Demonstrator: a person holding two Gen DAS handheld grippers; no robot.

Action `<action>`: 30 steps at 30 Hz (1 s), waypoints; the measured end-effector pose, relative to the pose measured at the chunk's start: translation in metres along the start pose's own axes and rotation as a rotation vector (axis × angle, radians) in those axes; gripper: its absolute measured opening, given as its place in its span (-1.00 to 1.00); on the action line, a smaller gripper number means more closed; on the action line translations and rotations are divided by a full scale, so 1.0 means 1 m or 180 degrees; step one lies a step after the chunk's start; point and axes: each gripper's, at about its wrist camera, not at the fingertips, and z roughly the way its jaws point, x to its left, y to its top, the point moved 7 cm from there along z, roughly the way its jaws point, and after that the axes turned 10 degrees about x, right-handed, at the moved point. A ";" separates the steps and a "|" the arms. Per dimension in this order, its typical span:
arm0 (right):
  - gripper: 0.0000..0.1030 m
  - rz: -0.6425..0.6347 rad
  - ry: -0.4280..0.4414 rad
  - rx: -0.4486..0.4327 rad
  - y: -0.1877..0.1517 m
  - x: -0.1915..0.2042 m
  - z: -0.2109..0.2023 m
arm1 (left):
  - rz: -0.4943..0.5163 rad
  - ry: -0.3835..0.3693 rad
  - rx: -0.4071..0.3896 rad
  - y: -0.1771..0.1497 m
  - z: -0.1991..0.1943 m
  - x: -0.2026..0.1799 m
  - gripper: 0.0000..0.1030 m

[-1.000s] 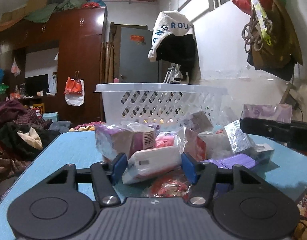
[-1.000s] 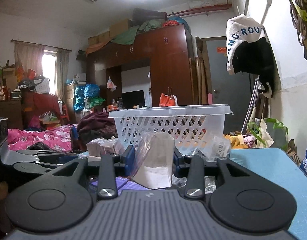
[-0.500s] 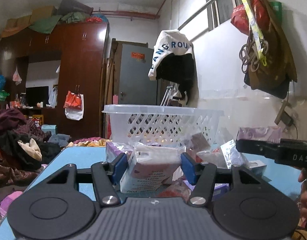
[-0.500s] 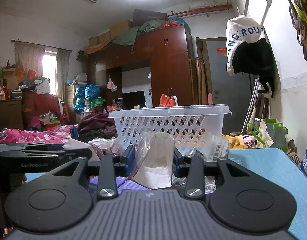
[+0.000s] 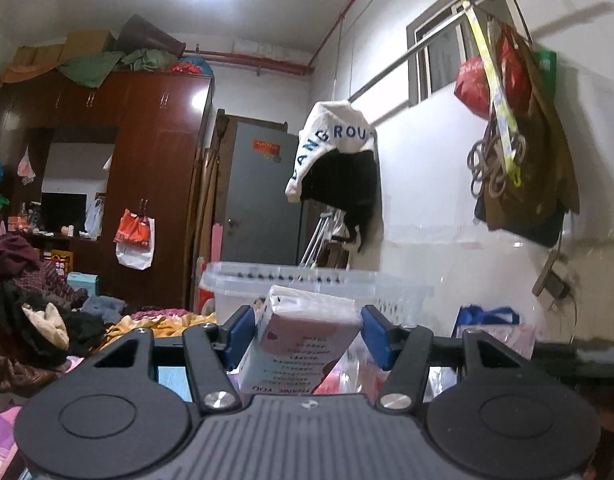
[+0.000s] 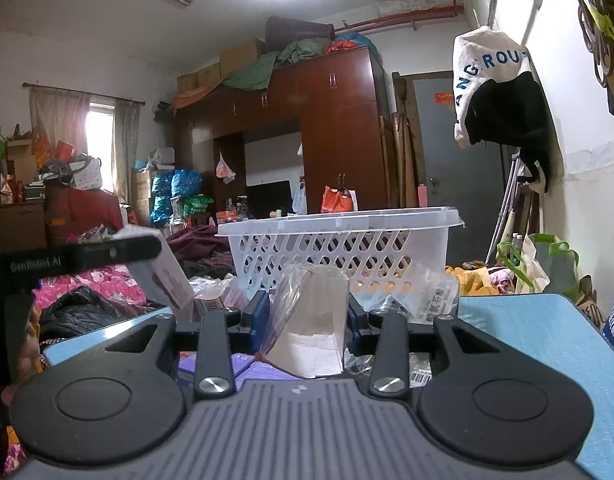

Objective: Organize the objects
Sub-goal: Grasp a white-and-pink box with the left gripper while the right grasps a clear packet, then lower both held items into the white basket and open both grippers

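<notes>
In the left wrist view, the left tool [image 5: 303, 334] is clamped on a white and pink pack [image 5: 303, 340], its blue pads [image 5: 373, 338] pressing on both sides. The pack is held off the counter, tilted, with printed lines on its lower face. Right behind it stands the white basket [image 5: 399, 296], whose rim shows blurred at about the height of the pack's top. Below the pack a red and clear wrapper [image 5: 357, 372] is in sight. A white and black garment [image 5: 335, 160] hangs on the wall beyond the basket.

In the right wrist view, the right tool [image 6: 307, 316] is closed on a clear-wrapped beige packet [image 6: 313, 320], which stands upright between the pads, low over the blue counter [image 6: 527, 332]. Purple packs [image 6: 243, 362] lie under it. The white basket [image 6: 343, 248] stands on the counter behind the packet, with a small printed bag [image 6: 435, 300] at its foot. At the left edge the left tool [image 6: 107, 254] appears from the side, carrying its pack [image 6: 167, 280] in the air, left of the basket and near its rim height.
</notes>
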 end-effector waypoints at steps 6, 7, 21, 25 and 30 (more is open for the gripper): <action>-0.20 -0.0067 -0.0053 -0.0019 0.019 -0.003 0.003 | -0.0121 -0.0150 0.0007 0.031 0.018 0.005 0.20; -0.20 -0.0073 -0.0049 -0.0015 0.027 -0.006 0.006 | -0.0138 -0.0186 0.0017 0.039 0.024 0.005 0.20; -0.20 -0.0148 -0.0532 0.0338 0.130 -0.047 0.117 | -0.0501 -0.0043 0.0595 0.105 0.166 0.039 0.19; -0.20 -0.0192 -0.0587 0.0417 0.123 -0.049 0.124 | -0.0474 -0.0083 0.0682 0.097 0.176 0.038 0.20; 0.56 -0.0271 -0.0633 0.0396 0.121 -0.050 0.124 | -0.0273 -0.0069 0.0682 0.088 0.187 0.033 0.68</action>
